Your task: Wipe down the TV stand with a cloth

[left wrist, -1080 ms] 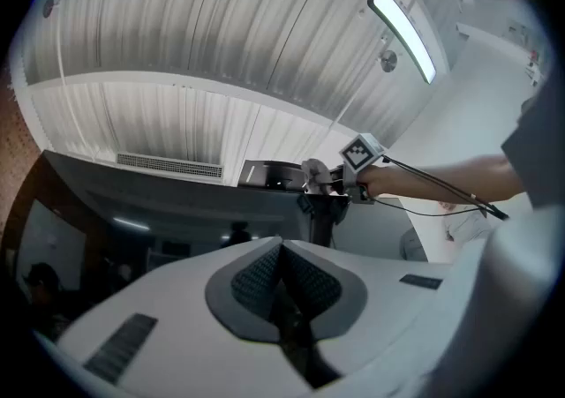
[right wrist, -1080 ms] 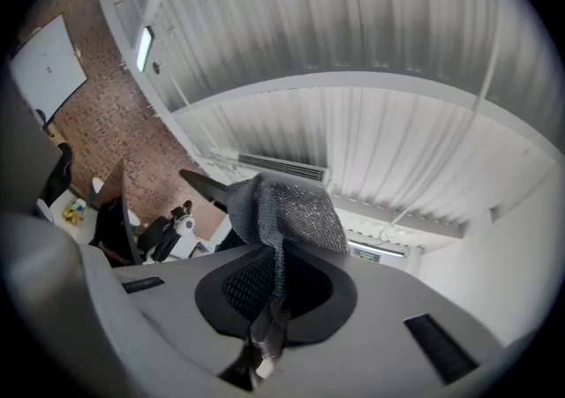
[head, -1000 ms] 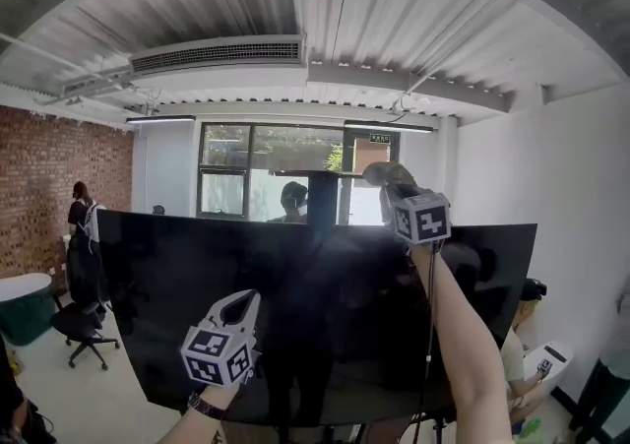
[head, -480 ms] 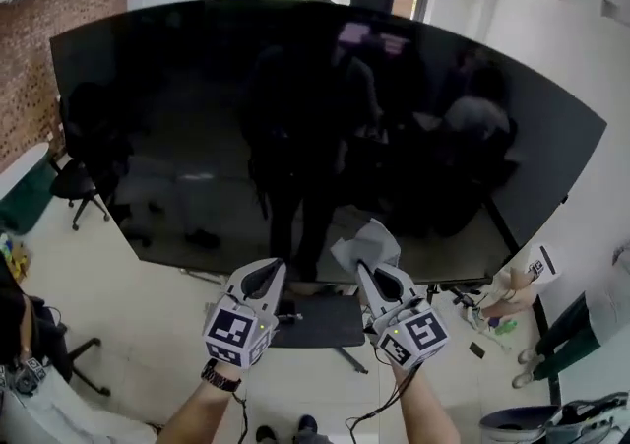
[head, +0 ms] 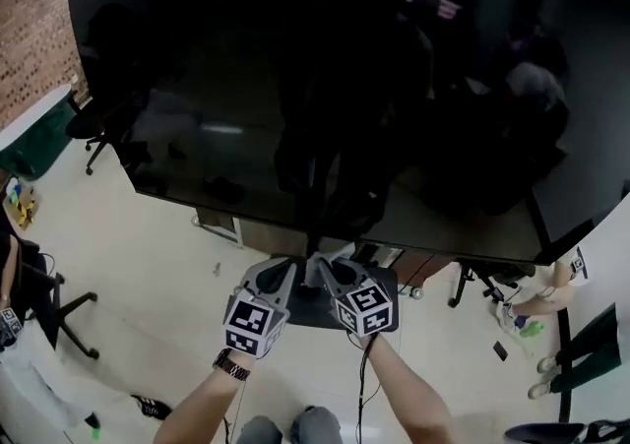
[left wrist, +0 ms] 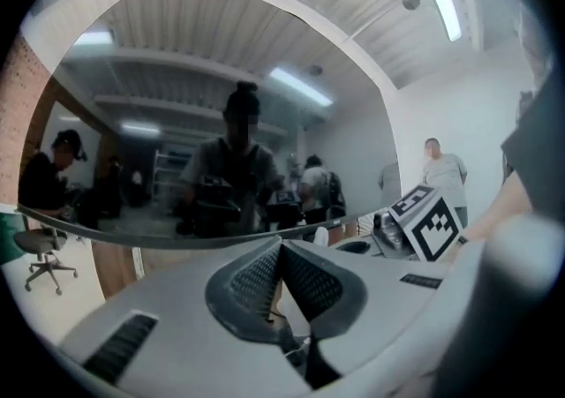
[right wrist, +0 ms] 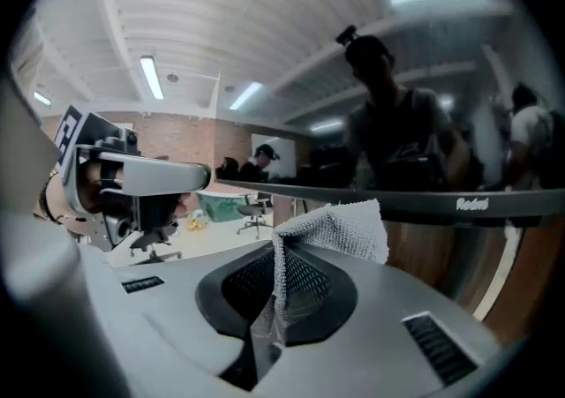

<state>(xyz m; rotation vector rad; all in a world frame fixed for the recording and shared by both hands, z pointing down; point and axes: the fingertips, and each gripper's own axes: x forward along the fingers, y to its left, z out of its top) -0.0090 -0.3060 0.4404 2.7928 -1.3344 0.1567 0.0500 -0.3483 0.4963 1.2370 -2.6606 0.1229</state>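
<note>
A large black TV screen (head: 345,68) fills the upper head view. Beneath its lower edge show a brown wooden stand panel (head: 261,233) and a dark base plate (head: 307,306). My left gripper (head: 283,273) and right gripper (head: 328,271) are side by side just below the screen's edge, over the base plate. The left gripper (left wrist: 280,246) is shut with nothing between its pads. The right gripper (right wrist: 276,251) is shut on a grey mesh cloth (right wrist: 334,229), which sticks up past the tips toward the TV's lower bezel (right wrist: 459,204).
A pale floor surrounds the stand. An office chair (head: 44,299) stands at the left, another chair (head: 98,122) near the brick wall (head: 30,29). A chair leg (head: 472,280) and a crouching person (head: 551,285) are at the right. My own legs (head: 285,427) show at the bottom.
The view has tipped further down. The right gripper came down with the cloth from the TV's top edge to below its lower edge. Both grippers have drawn close together.
</note>
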